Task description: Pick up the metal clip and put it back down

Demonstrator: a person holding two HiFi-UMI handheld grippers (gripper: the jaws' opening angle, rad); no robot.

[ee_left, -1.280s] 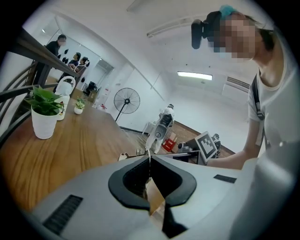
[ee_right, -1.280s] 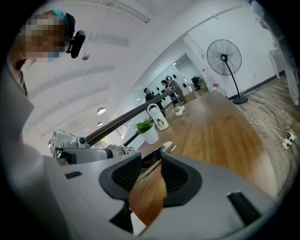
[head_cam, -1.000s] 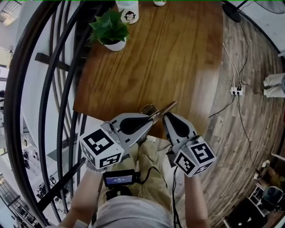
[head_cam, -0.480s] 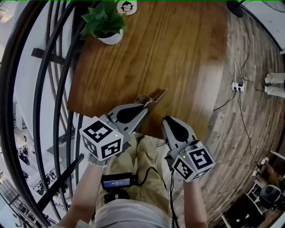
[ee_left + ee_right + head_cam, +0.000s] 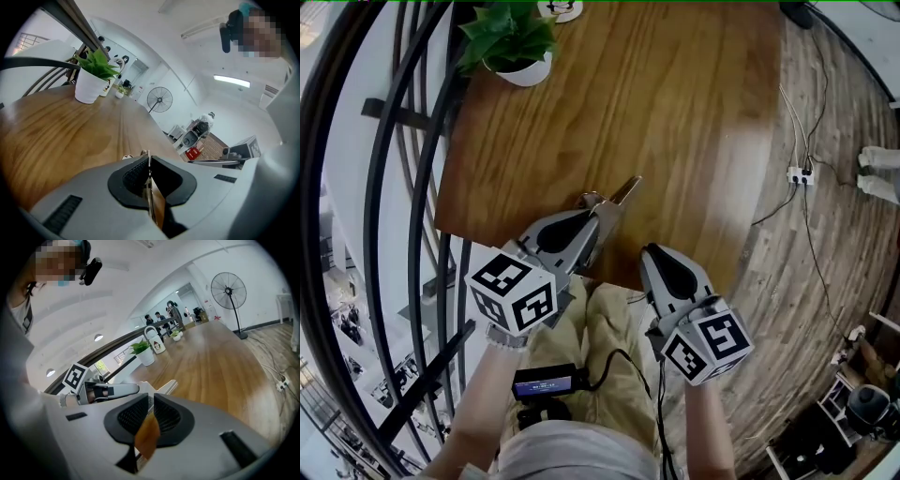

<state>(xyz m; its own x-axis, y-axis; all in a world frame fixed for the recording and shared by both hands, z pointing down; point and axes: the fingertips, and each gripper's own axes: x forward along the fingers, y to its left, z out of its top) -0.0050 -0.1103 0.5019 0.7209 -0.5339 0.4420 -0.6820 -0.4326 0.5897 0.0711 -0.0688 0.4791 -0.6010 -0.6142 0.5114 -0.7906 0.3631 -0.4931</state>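
Jaws of the left gripper (image 5: pixel 605 210) were pressed together on the thin silver metal clip (image 5: pixel 624 189). Its edge was pinched between the black ribbed pads (image 5: pixel 133 176) and its free end stuck out past the fingertips. The clip was held over the near edge of the brown wooden table (image 5: pixel 675 112); whether it touched the tabletop could not be told. The right gripper (image 5: pixel 151 403) was positioned just off that same near edge, beside the left one, its jaws drawn to a narrow gap with nothing between them. At the table's far left corner a green leafy plant in a white pot (image 5: pixel 517 52) was set. Black curved metal railing bars (image 5: pixel 389 216) were seen along the table's left side.
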